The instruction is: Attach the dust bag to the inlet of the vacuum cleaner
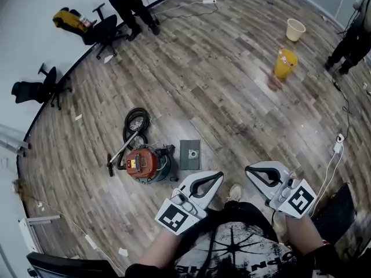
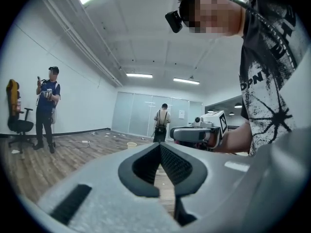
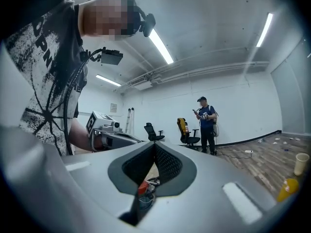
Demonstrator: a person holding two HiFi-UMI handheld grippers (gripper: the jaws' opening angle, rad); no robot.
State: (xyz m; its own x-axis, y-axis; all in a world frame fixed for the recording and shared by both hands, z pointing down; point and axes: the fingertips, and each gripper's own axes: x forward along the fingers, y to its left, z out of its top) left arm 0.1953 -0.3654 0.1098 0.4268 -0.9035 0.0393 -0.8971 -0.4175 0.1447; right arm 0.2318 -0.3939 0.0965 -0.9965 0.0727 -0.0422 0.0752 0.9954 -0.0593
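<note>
Dust bag [image 1: 190, 154]: we see a grey square with a round hole facing up. It lies flat on the wood floor [image 1: 232, 91], just right of the vacuum cleaner [image 1: 145, 162] in the head view, and neither gripper touches it.
Vacuum cleaner: a red-topped canister near the middle of the floor, with a metal tube [image 1: 123, 151] slanting off its left side and a coiled black hose [image 1: 136, 121] just behind it.
Left gripper [image 1: 219, 176]: jaws closed tip to tip with nothing in them, held near the bag but short of it.
Right gripper [image 1: 250, 171]: jaws also closed and empty, beside the left one without touching it.
Far right of the floor: a yellow bin [image 1: 285, 63] and a cream bucket [image 1: 295, 29] stand well apart from the vacuum cleaner.
Far left edge: a person [image 1: 124, 2] stands by an office chair [image 1: 101, 30] along the curved wall.
</note>
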